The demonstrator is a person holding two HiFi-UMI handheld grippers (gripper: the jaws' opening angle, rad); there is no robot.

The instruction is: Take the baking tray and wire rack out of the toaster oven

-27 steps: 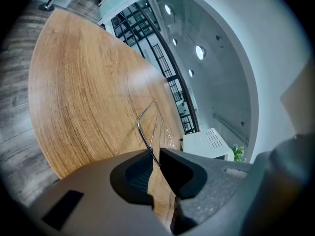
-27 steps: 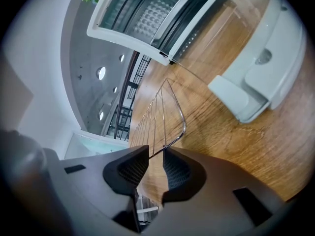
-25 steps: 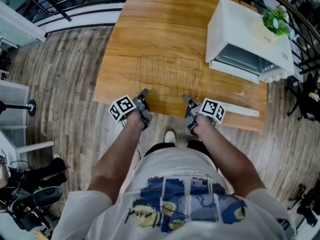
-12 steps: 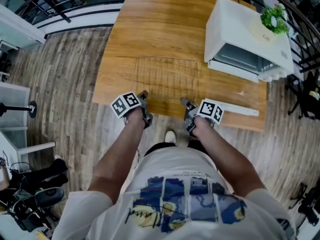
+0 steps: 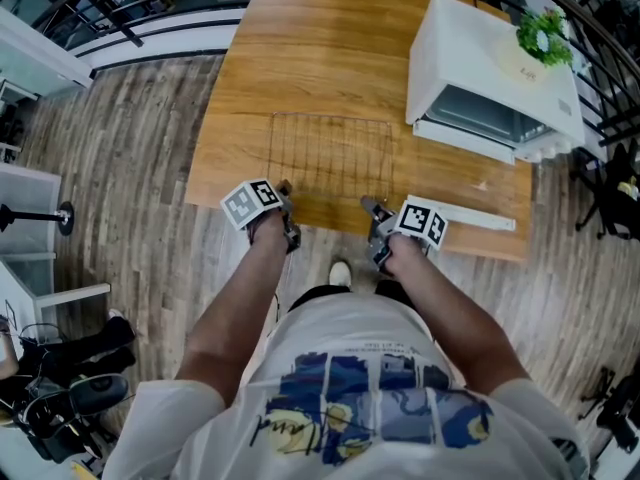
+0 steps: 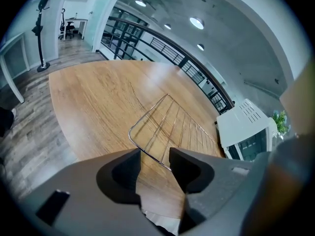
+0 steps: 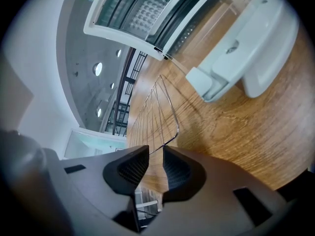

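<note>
The wire rack (image 5: 330, 158) lies flat on the wooden table (image 5: 300, 48), and its near edge (image 6: 162, 132) runs just beyond both grippers. My left gripper (image 6: 155, 154) is at the rack's near left corner. Its jaws have just been opening and now stand wide, with the edge wire in front of the tips and nothing pressed between them. My right gripper (image 7: 155, 151) is at the near right corner (image 7: 170, 132), with a gap between its pads and the wire ending at the tips. The white toaster oven (image 5: 490, 78) stands at the back right with its door down.
A white elongated piece (image 7: 236, 48) lies on the table between the oven and the front edge, right of the rack. A small green plant (image 5: 545, 38) sits on the oven. The table's front edge (image 5: 330, 230) is right under both grippers, with wood floor (image 5: 140, 168) around.
The left gripper has turned, its marker cube tilting, and its jaws have opened off the rack's edge. The rack stays flat on the table. The right gripper has not moved.
</note>
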